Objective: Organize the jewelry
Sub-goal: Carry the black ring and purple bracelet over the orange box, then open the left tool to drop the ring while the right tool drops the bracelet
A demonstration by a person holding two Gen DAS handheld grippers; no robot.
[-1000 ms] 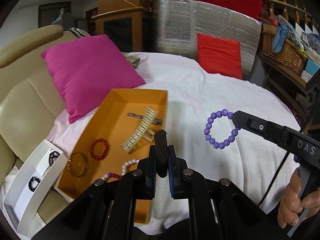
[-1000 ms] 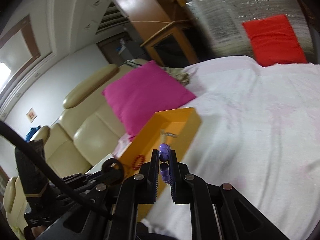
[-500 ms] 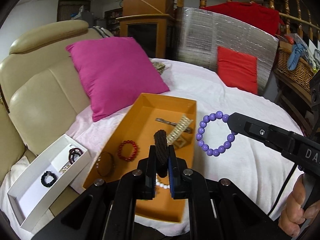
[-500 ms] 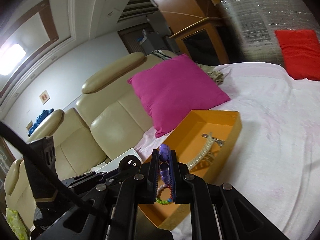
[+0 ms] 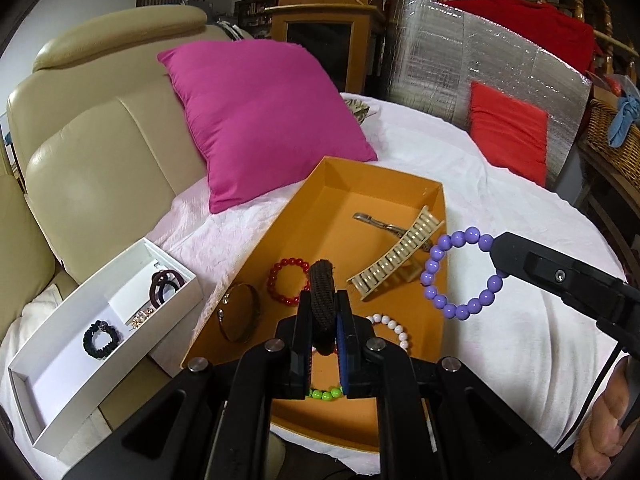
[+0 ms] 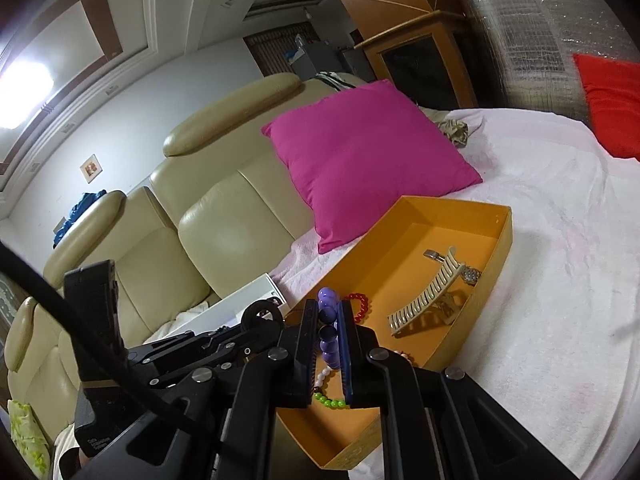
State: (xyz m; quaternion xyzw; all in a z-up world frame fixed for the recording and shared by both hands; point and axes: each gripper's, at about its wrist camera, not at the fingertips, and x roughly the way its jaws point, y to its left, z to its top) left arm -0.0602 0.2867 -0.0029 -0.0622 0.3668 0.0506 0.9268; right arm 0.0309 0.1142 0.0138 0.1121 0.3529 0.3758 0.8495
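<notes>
Your left claw (image 5: 323, 320) is clamped on a dark brown hair band (image 5: 321, 292) with a woven, ribbed texture, held upright over the near end of the orange tray (image 5: 384, 178). Your right claw (image 6: 328, 328) grips a purple bead bracelet (image 5: 460, 274), a ring of smooth round glossy beads that hangs in the air just past the tray's right wall.

The tray is a shallow rectangular box, probably cardboard, resting on a white, slightly wrinkled cloth (image 5: 500, 208) that covers a rounded surface. Inside lie a cream, ridged plastic claw clip (image 5: 394, 262), a metallic watch (image 5: 376, 222) partly hidden behind the clip, a red bead bracelet (image 5: 286, 282), a thin dark bangle (image 5: 240, 312), a white bead string (image 5: 390, 326) and a few green beads (image 5: 326, 393) low between your left claw's fingers. Those fingers block much of the tray's near end.

To the left, a white divided box (image 5: 100, 320) sits at the edge of a cream leather sofa (image 5: 96, 152); it holds a black scrunchie (image 5: 101, 338), dark maroon rings (image 5: 164, 282) and something small and glittery. A soft magenta cushion (image 5: 260, 116) leans against the sofa behind the tray. Farther back stand a quilted silver panel (image 5: 480, 76) and a red cushion (image 5: 508, 132).
</notes>
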